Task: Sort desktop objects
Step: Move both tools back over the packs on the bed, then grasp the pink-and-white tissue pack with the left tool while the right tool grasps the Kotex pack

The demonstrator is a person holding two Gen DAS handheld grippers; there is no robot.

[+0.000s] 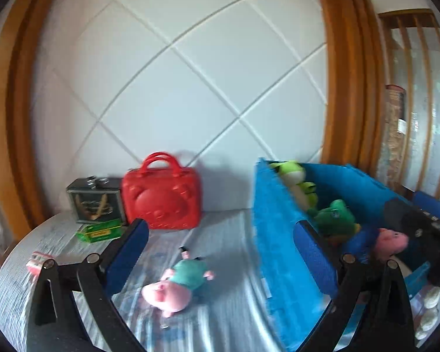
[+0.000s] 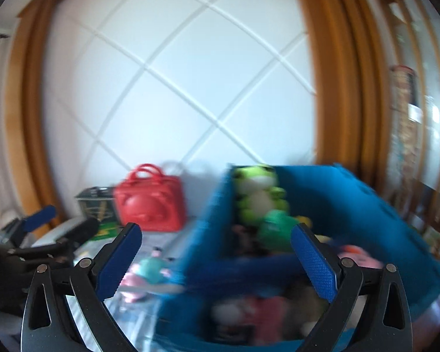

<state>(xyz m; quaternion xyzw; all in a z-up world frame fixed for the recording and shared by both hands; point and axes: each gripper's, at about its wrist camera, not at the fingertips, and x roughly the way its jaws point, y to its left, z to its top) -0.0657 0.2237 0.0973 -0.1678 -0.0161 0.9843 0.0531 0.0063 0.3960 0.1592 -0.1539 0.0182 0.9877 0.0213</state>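
Observation:
A pink pig plush in a teal shirt (image 1: 177, 284) lies on the grey table between my left gripper's fingers. My left gripper (image 1: 223, 252) is open and empty above it. A blue fabric bin (image 1: 281, 234) stands to the right and holds green frog plushes (image 1: 296, 179) and a pink pig plush (image 1: 391, 242). My right gripper (image 2: 217, 256) is open and empty over the bin's (image 2: 366, 214) near edge; this view is blurred. The pig plush (image 2: 146, 275) lies left of the bin. The frog plushes (image 2: 258, 193) sit inside.
A red bear-face case (image 1: 162, 198) stands at the back against the white wall, with a dark box (image 1: 95, 204), a green pack (image 1: 101, 233) and a small red-white item (image 1: 38, 261) to its left. The right gripper's body (image 1: 425, 234) shows at the far right.

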